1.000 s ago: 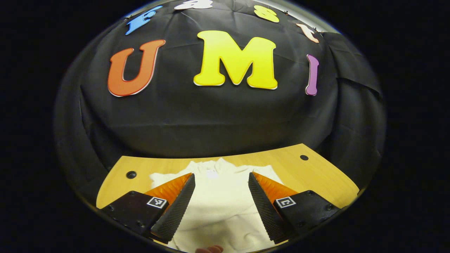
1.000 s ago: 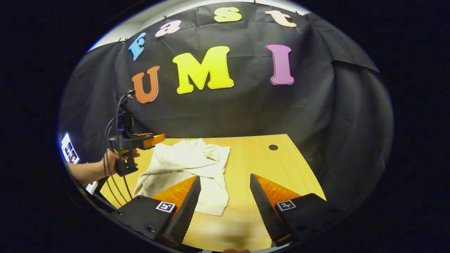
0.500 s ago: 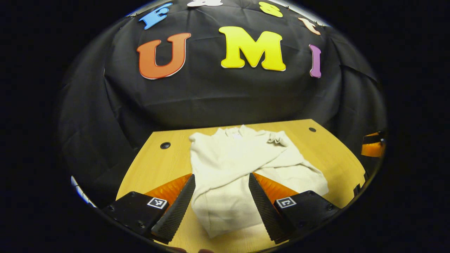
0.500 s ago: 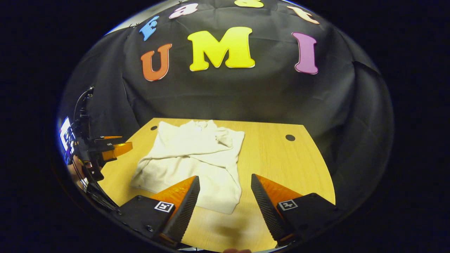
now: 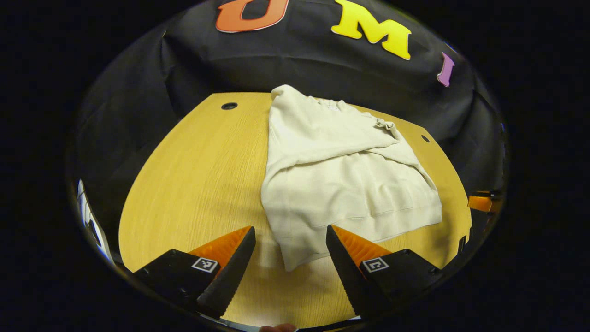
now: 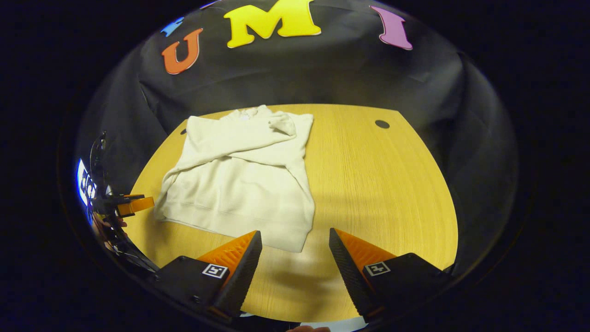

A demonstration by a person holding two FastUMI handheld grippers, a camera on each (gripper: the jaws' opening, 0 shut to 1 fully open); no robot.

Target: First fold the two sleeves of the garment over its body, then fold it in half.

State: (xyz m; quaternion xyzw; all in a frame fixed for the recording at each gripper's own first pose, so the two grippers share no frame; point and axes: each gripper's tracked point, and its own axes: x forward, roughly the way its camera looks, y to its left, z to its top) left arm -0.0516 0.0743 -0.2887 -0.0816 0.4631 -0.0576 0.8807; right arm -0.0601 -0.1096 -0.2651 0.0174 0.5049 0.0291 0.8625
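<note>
While sleeves (image 5: 322, 147) lie crossed — garment (image 6: 239, 184) collar indistinct | left tongs (image 5: 290, 258) agape

garment (image 5: 341, 184) | cream | sleeves folded across body | flat on table (image 5: 198, 175)

Left gripper (image 5: 290, 258): two wedge-shaped fingers (image 5: 228, 272) with fine serrated ridges on the inner faces, each on a matte black angular block. Each block carries a small square black-and-white fiducial marker and round screw heads near its edges. Right gripper (image 6: 295, 263): same build, same ridged wedge fingers (image 6: 239, 274), one marker per black block, screws visible along the lower edges.
</note>
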